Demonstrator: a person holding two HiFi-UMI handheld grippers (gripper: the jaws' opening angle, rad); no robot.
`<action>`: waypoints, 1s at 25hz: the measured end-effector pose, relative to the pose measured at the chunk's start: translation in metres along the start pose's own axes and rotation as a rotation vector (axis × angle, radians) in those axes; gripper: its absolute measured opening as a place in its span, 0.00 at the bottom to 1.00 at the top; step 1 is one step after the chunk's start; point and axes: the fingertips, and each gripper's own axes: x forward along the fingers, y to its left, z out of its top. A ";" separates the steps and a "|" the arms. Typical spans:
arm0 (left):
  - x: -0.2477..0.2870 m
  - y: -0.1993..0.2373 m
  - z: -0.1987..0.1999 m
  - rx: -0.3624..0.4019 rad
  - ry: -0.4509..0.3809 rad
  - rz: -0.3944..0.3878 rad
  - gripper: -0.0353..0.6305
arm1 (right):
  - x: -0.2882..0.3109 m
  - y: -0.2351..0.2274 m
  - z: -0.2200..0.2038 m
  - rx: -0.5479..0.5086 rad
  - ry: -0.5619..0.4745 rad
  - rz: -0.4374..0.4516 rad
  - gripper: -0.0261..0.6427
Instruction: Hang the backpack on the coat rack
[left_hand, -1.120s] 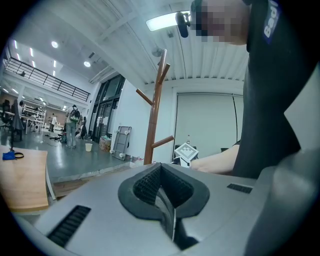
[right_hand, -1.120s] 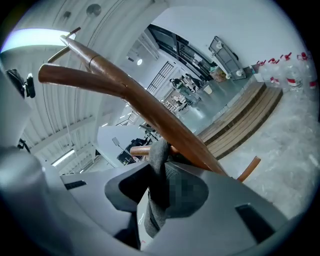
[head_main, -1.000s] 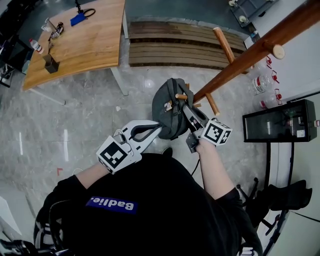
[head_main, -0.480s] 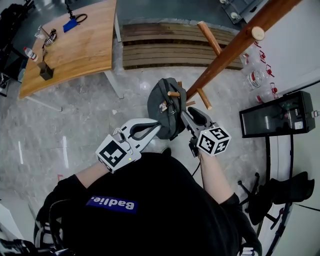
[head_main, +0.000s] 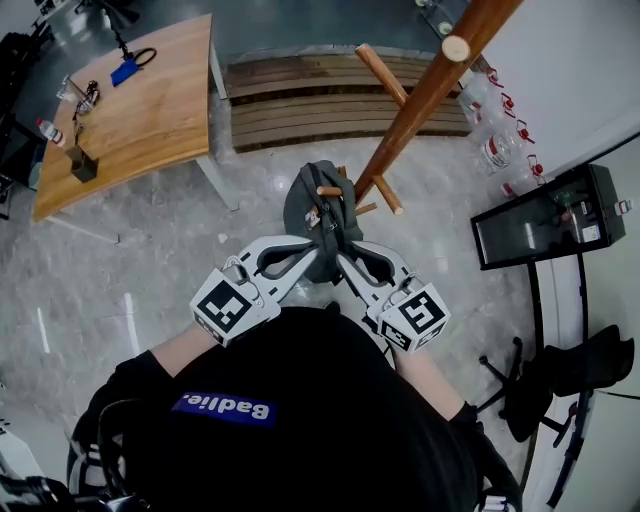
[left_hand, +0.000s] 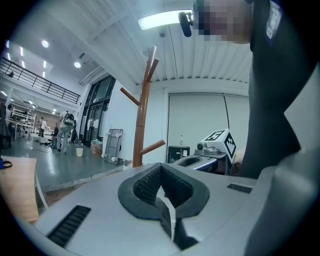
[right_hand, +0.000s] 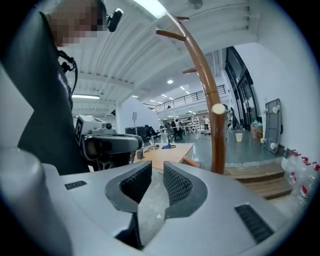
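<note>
The dark grey backpack (head_main: 312, 215) hangs from a short peg (head_main: 330, 190) low on the brown wooden coat rack (head_main: 420, 100). My left gripper (head_main: 315, 258) reaches to the pack's lower edge; in the left gripper view its jaws (left_hand: 162, 192) are shut with nothing between them. My right gripper (head_main: 345, 262) sits just below the pack, apart from it. Its jaws (right_hand: 152, 182) are closing, with a gap still between the pads and nothing in it. The rack's pole (right_hand: 217, 135) stands ahead of them.
A wooden table (head_main: 130, 100) with small items stands at the back left, a slatted wooden platform (head_main: 300, 100) behind the rack. A black cabinet (head_main: 545, 215) and water bottles (head_main: 495, 130) line the right wall, and a black chair (head_main: 570, 370) stands near right.
My right gripper has drawn back from the backpack's top by the peg and rolled over, now empty. The pack stays on the peg. The left gripper has hardly moved.
</note>
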 end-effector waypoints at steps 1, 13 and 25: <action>0.001 -0.001 0.000 0.006 0.000 -0.003 0.06 | -0.002 0.006 0.004 -0.026 -0.011 0.013 0.14; 0.006 -0.006 -0.003 0.002 0.020 -0.007 0.06 | -0.005 0.025 0.019 -0.072 -0.094 0.070 0.05; 0.004 -0.005 -0.007 0.009 0.029 0.004 0.06 | 0.002 0.028 0.018 -0.056 -0.079 0.102 0.05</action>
